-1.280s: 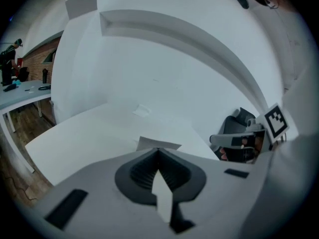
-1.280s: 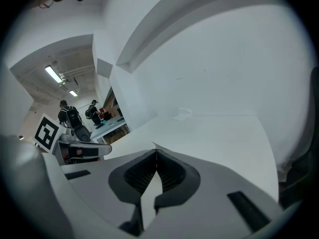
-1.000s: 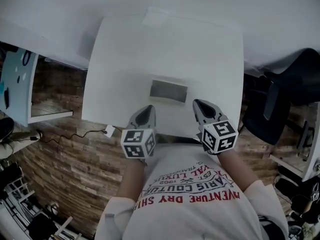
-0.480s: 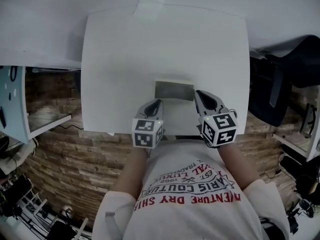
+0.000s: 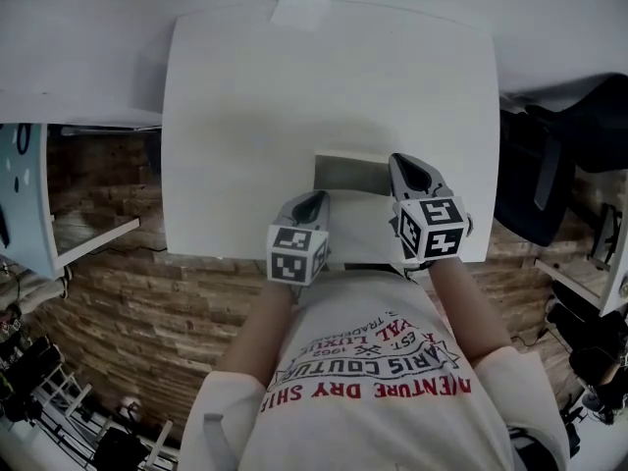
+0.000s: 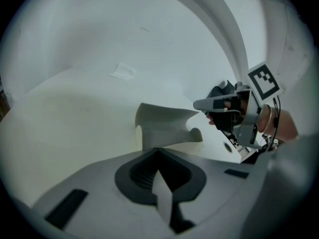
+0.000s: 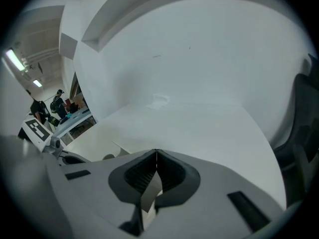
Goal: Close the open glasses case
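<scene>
The open glasses case (image 5: pixel 348 172) is a pale grey box with its lid raised, near the front edge of the white table (image 5: pixel 245 116). My left gripper (image 5: pixel 316 197) is shut and empty, with its tip just short of the case's near left corner. My right gripper (image 5: pixel 404 161) is also shut and empty, close against the case's right end. In the left gripper view the case (image 6: pixel 164 126) stands just beyond the shut jaws, with the right gripper (image 6: pixel 219 103) to its right. The right gripper view shows only a corner of the case (image 7: pixel 102 152) at lower left.
A strip of pale tape (image 5: pixel 304 6) lies at the table's far edge. A black chair (image 5: pixel 549 175) stands to the right and a light blue panel (image 5: pixel 20 194) to the left. Brick-patterned floor (image 5: pixel 118 302) lies below. People stand far off (image 7: pixel 50 106).
Both grippers have moved forward over the table's front edge toward the case. The right one has reached the case's right end, and the left one its near left corner.
</scene>
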Available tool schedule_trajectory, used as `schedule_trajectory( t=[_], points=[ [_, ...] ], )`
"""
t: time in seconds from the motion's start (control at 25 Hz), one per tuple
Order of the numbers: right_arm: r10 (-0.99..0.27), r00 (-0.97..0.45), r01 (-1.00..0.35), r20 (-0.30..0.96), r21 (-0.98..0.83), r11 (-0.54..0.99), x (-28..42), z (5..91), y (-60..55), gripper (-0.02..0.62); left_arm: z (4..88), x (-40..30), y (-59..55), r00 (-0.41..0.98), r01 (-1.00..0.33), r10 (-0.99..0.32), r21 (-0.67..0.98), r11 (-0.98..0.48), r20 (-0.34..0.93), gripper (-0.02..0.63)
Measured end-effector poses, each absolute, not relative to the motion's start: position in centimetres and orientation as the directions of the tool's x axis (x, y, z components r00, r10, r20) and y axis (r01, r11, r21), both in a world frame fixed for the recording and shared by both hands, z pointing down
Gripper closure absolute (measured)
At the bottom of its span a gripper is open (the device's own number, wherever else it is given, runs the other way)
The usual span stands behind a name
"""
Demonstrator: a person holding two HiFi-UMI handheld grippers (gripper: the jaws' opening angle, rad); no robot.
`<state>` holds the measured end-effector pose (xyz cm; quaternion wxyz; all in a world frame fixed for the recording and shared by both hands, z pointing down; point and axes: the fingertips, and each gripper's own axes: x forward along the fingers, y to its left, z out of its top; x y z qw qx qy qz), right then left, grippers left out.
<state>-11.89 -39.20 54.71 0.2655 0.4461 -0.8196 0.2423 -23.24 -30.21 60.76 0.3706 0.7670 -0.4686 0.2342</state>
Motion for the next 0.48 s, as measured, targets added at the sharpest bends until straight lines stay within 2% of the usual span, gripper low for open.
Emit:
schedule_trajectory(
  t=[0.48],
  points=[
    [-0.620, -0.460, -0.872, 0.636, -0.191, 0.450, -11.8, 55.2, -37.0, 0.583, 60.8, -23.3, -30.2, 0.472, -0.881, -0.516, 0.362, -0.304, 0.715, 0.603]
  ],
)
